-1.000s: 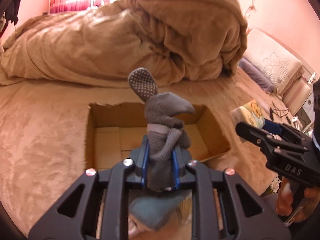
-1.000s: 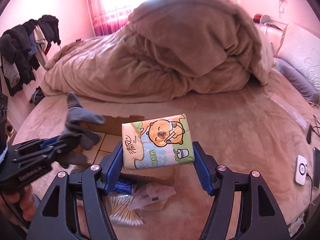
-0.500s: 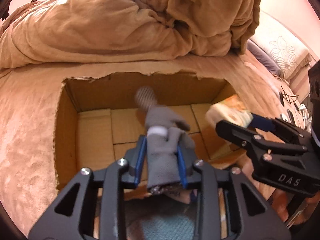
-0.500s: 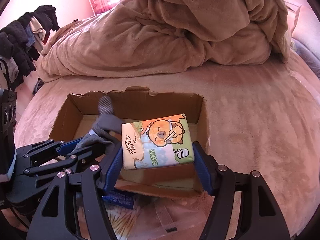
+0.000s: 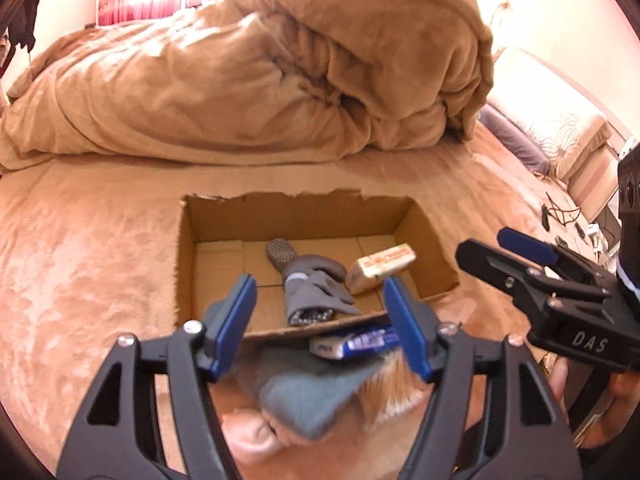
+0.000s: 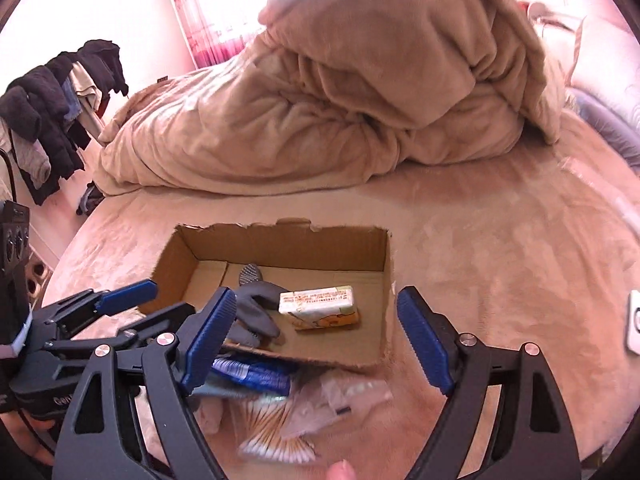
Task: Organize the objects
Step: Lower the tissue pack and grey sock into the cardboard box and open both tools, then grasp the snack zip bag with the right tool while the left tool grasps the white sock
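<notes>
An open cardboard box (image 5: 296, 216) (image 6: 280, 246) lies on the bed. Inside it lie grey socks (image 5: 312, 286) (image 6: 256, 312) and a tissue pack (image 5: 380, 266) (image 6: 320, 306) with an orange cartoon print. My left gripper (image 5: 320, 320) is open and empty, above the box's near wall. My right gripper (image 6: 316, 340) is open and empty, also above the near wall; it shows at the right of the left wrist view (image 5: 520, 252). In front of the box lie a blue packet (image 5: 352, 342) (image 6: 252, 374), a teal cloth (image 5: 316, 396), cotton swabs (image 6: 276, 428) and a clear bag (image 6: 340, 396).
A heaped tan duvet (image 5: 260, 80) (image 6: 360, 92) fills the bed behind the box. Pillows (image 5: 552, 132) lie at the far right. Dark clothes (image 6: 52, 108) hang at the left. A white device (image 6: 634, 320) lies on the bed at the right edge.
Both grippers have opened and drawn back. The grey socks and the tissue pack have dropped from them into the box.
</notes>
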### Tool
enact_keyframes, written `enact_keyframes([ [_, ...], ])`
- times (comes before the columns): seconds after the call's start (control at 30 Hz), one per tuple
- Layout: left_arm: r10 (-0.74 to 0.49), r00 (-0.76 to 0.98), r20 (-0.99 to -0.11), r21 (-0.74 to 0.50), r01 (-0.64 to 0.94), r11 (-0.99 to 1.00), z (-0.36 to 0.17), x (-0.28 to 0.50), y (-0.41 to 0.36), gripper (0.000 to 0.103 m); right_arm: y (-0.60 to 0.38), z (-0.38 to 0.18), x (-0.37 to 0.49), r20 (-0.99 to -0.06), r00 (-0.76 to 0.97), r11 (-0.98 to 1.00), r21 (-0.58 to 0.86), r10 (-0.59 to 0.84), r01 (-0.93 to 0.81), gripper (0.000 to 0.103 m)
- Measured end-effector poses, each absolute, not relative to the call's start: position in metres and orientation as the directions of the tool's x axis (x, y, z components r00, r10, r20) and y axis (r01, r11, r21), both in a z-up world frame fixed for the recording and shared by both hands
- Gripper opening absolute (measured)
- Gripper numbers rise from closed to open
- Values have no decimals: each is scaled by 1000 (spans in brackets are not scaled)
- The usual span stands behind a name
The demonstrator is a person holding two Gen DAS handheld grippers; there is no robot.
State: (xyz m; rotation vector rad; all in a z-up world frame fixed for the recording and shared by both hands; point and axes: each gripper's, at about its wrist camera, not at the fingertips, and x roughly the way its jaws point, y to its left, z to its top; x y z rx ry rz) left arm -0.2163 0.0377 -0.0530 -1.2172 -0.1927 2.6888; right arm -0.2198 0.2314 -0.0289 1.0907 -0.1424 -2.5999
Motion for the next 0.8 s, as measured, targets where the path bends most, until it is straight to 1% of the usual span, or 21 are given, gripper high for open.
enact_keyframes([
  [0.23, 199, -690, -696, -197, -84, -977, -24, -171, 24, 71, 236, 4, -180, -642, -698, -948, 188, -318, 258, 85],
  [0.4, 184, -724, -665, -198, -67, -978, -9, -135, 16, 77, 242, 19, -150, -619, -722, -950, 173, -310, 260, 85],
  [0.5, 179, -737, -652, -199, -61, -978, -4, -114, 12, 79, 243, 22, -134, -614, -727, -951, 162, -306, 263, 85],
  [0.63, 169, -747, -643, -215, -36, -976, -10, -92, 7, 90, 240, 20, -117, -613, -731, -951, 138, -301, 276, 85],
  [0.8, 157, -725, -671, -222, -6, -975, -35, -81, 4, 91, 239, 6, -99, -622, -724, -952, 134, -298, 276, 85],
])
